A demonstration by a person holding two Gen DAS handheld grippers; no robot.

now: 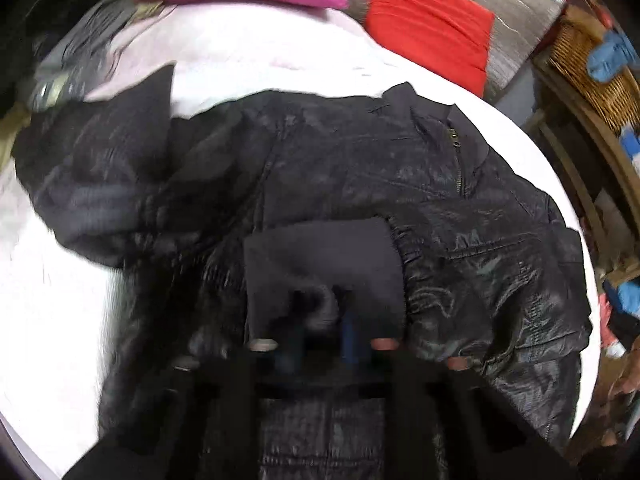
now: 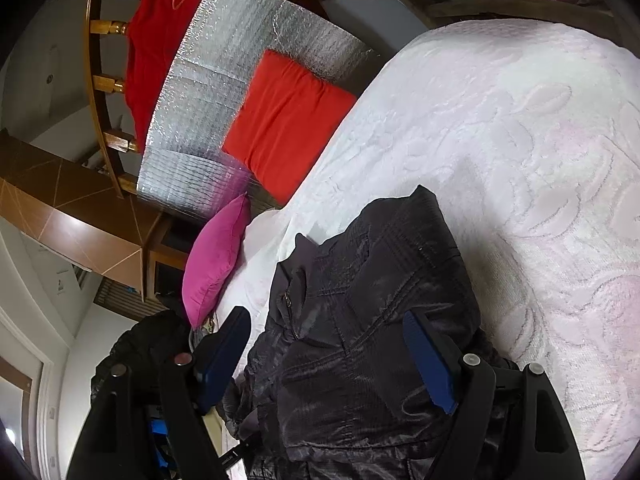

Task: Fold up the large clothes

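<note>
Black jacket (image 1: 360, 168) lying zipped and face-up on the white bedspread (image 1: 248, 52), one sleeve cuff (image 1: 324, 264) pinched in my closed left gripper (image 1: 320, 332) and laid across the chest, right gripper (image 2: 328, 360) open above it; further folds remain, I judge.

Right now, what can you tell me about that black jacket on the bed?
The black jacket lies spread on the white bedspread, front up. Its fabric looks shiny, crinkled and quilted. A metal zipper runs up to a stand-up collar, and a slanted pocket seam shows on one side. One matte knit cuff is folded across the body, with the left gripper closed on it. The right gripper hangs over the jacket, jaws wide apart.
</note>
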